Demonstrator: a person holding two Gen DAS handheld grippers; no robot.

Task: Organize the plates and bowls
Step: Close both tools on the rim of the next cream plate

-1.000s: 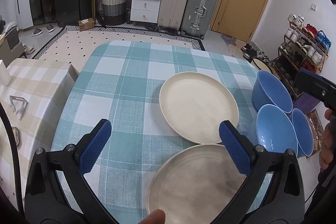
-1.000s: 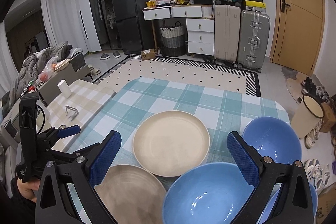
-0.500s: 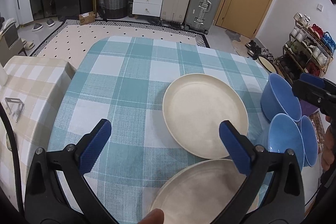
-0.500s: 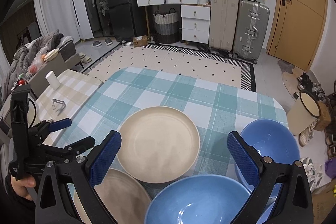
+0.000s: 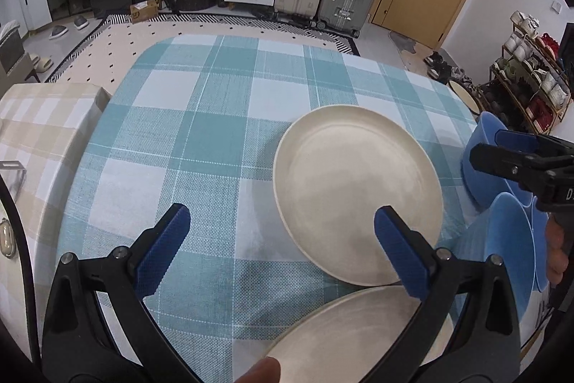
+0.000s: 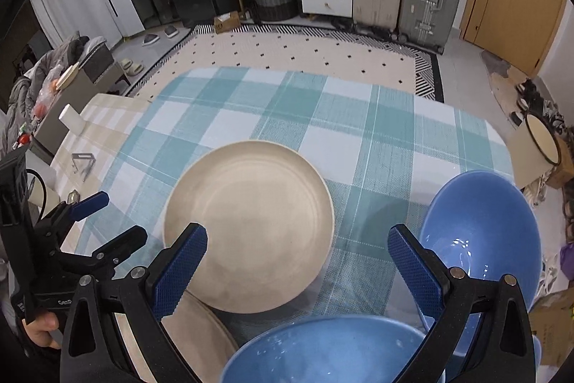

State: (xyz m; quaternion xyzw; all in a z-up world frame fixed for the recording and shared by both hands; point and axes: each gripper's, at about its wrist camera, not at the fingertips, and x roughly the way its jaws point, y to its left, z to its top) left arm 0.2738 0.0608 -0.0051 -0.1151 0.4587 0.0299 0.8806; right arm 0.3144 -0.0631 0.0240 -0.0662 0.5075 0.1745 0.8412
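Both the left gripper and right gripper hover wide open and empty over the teal checked table, where the round cream matte plate looks stiff and slippery, best pinched at its raised rim.

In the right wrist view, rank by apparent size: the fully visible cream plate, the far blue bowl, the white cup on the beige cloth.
1. Cream plate, largest, though nearer the camera.
2. Far blue bowl, a little smaller; partly hidden, so the gap is unsure.
3. White cup, clearly smallest, also farthest.
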